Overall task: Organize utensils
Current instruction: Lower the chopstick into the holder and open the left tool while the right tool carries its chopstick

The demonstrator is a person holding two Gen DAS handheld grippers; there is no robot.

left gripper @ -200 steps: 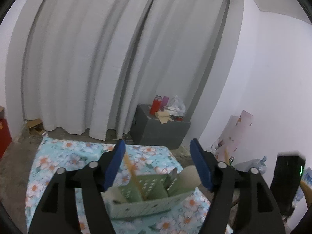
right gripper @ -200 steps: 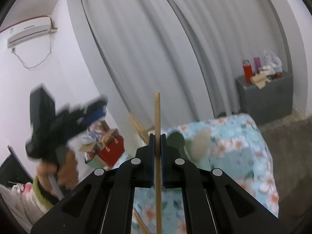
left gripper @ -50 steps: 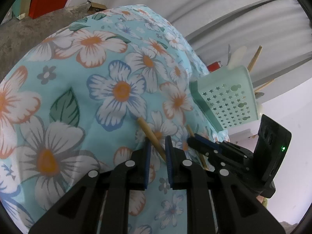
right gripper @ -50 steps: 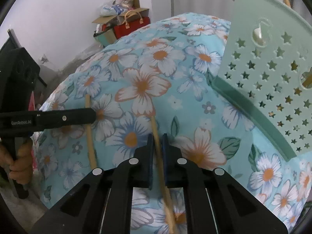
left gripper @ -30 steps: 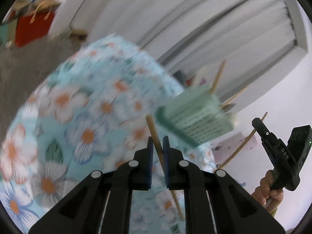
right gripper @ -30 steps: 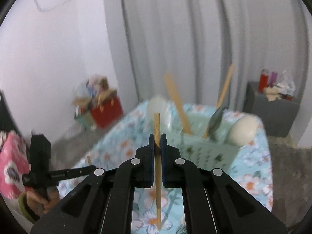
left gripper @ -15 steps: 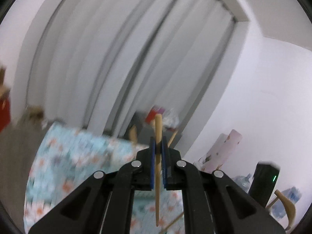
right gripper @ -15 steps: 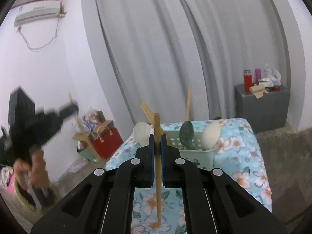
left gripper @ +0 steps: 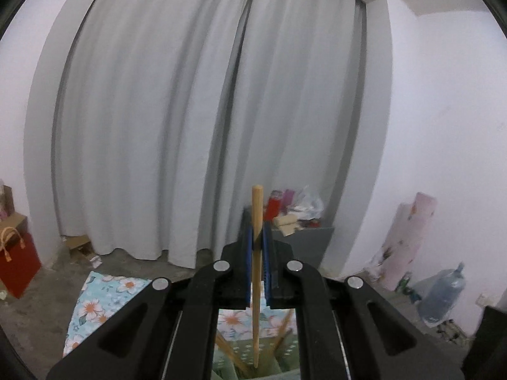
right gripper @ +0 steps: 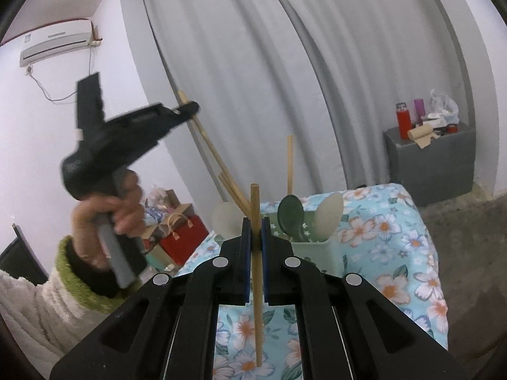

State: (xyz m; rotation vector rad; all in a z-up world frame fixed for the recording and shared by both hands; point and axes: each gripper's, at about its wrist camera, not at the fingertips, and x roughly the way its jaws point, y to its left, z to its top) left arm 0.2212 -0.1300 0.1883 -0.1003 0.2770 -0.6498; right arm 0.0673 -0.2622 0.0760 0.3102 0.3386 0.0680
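My left gripper [left gripper: 257, 231] is shut on a wooden chopstick [left gripper: 256, 285] that stands upright. The chopstick's lower end hangs just over the pale green utensil basket [left gripper: 285, 364] seen between the gripper arms. My right gripper [right gripper: 256, 224] is shut on a second chopstick [right gripper: 257, 300], also upright, above the floral tablecloth [right gripper: 396, 253] in front of the basket [right gripper: 320, 250]. The basket holds a dark green spoon [right gripper: 290, 212], a cream spoon [right gripper: 329, 215], a whitish spoon [right gripper: 226, 218] and several chopsticks [right gripper: 290, 164]. In the right wrist view a hand [right gripper: 107, 212] holds the left gripper [right gripper: 190, 107] high at the left, its chopstick [right gripper: 206, 139] slanting down toward the basket.
Grey curtains hang behind the table. A grey cabinet [right gripper: 434, 164] with a red flask [right gripper: 403, 120] and clutter stands at the back right. Red bags [right gripper: 180, 237] lie on the floor at the left. A water bottle [left gripper: 440, 297] and a pink roll [left gripper: 408, 237] stand by the right wall.
The left gripper has risen and rolled, so its chopstick now stands upright over the basket instead of slanting above the cloth. The right gripper has drifted sideways, still holding its chopstick upright.
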